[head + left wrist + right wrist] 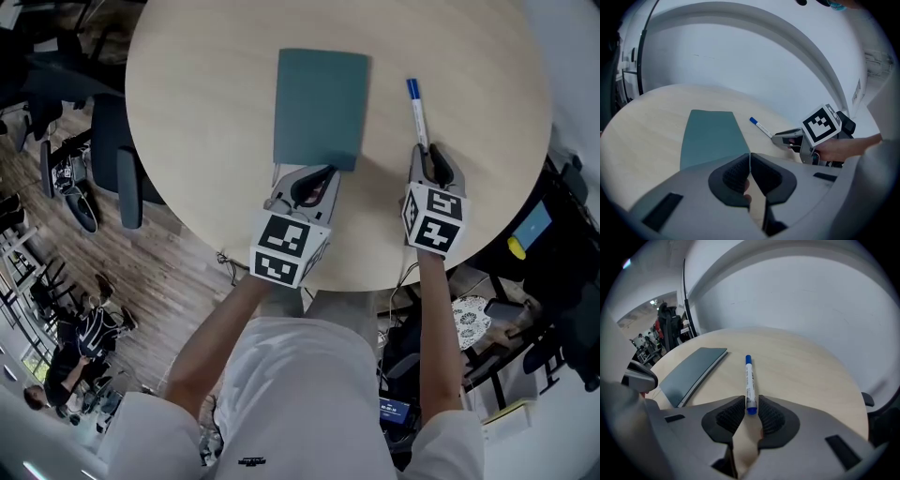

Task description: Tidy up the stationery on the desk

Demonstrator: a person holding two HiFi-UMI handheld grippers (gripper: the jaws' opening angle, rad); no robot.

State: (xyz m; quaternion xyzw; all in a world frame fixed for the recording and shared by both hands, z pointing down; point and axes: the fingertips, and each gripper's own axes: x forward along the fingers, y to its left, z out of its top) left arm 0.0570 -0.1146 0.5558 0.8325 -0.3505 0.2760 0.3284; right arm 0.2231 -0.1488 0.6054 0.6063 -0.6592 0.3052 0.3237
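Left claw (314, 180) hides the notebook (320, 108)'s near edge, perhaps pinching it.

Office chair (114, 159): dark, at the left, standing on the floor.
Floor (178, 272): wood planks.
Person (84, 337): seated, lower left, well apart from the chair.
Yellow object (517, 247): small, on dark furniture at right.
Wall (801, 310): plain white.

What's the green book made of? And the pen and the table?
The teal notebook seems to have a matte card or faux-leather cover: smooth, no shine. The marker pen looks like smooth plastic, white with blue ends. The round table looks like pale wood or wood-look laminate: faint grain.
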